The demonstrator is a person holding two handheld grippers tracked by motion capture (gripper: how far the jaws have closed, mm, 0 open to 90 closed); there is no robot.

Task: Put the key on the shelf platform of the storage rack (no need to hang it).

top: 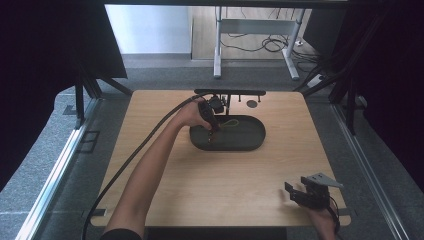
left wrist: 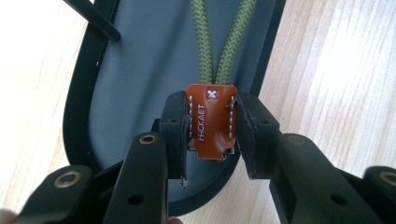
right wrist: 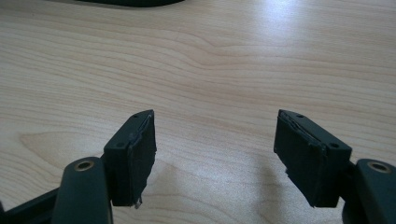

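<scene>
The left gripper (top: 212, 125) reaches over the left end of a dark oval tray (top: 250, 142) that sits near the far middle of the wooden bench (top: 200, 190). In the left gripper view its jaws are clamped on a brown leather tab (left wrist: 211, 120), one pad pressing each side edge. The tab bears white stitching and small white lettering. Two strands of green cord (left wrist: 201, 42) run out of the tab's top and away across the tray's grey floor (left wrist: 140, 70). In the high view the cord (top: 231, 123) shows as a thin yellow-green loop lying inside the tray, just right of the gripper. A black cable (top: 145, 145) trails from the left gripper back along the person's forearm (top: 150, 175) to the near edge of the bench.

The right gripper (top: 300, 192) hovers at the near right corner of the bench, well apart from the tray, with a grey plate (top: 322, 179) on top. In the right gripper view its jaws stand wide apart with nothing between them, above bare wood (right wrist: 210, 70).
</scene>
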